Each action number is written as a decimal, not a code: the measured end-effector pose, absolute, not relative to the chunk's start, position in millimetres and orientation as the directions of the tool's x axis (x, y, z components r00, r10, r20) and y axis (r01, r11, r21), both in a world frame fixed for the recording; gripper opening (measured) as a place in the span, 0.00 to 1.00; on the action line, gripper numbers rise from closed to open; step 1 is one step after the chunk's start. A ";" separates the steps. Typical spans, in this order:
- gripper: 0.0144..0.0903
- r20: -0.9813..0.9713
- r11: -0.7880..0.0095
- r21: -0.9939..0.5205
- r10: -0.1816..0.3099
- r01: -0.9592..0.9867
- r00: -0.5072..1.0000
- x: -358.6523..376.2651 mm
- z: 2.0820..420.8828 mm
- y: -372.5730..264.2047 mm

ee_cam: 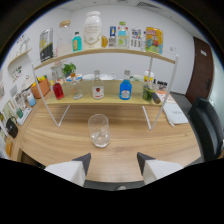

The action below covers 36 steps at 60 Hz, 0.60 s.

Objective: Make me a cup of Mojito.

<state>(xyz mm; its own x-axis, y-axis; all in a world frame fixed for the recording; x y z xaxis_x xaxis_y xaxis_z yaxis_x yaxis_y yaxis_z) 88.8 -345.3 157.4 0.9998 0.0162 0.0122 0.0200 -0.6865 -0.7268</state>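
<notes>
Gripper [113, 161] body cut off at frame bottom; fingers wide apart, holding nothing. Glass [99, 130] upright, mouth up, long axis vertical, frame centre on bench [150, 142], just ahead of fingers. Shelf [107, 97] bottle labels illegible.

The room is evenly and brightly lit from overhead; a ceiling fixture [150, 5] shows faintly above the white wall [115, 57]. Shadows are soft: a faint one lies under the glass [99, 130] on the wooden table [60, 135], and the lower shelf [107, 99] sits in mild shade beneath the upper shelf [105, 51]. The picture is soft all over, so the labels on the bottles cannot be read. Strong fisheye distortion bows the shelves and table edges, more so toward the rim. A black circular vignette surrounds the scene, and black covers the bottom. The pale gripper [114, 162] fingers catch even light without glare.
</notes>
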 end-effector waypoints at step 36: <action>0.93 -0.018 -0.610 -0.792 0.062 0.023 0.998 203.9 197.1 -197.1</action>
<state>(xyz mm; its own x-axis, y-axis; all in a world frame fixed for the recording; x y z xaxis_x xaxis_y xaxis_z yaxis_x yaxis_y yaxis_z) 203.9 -197.1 197.1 0.9979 0.0622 -0.0184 0.0234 -0.6099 -0.7922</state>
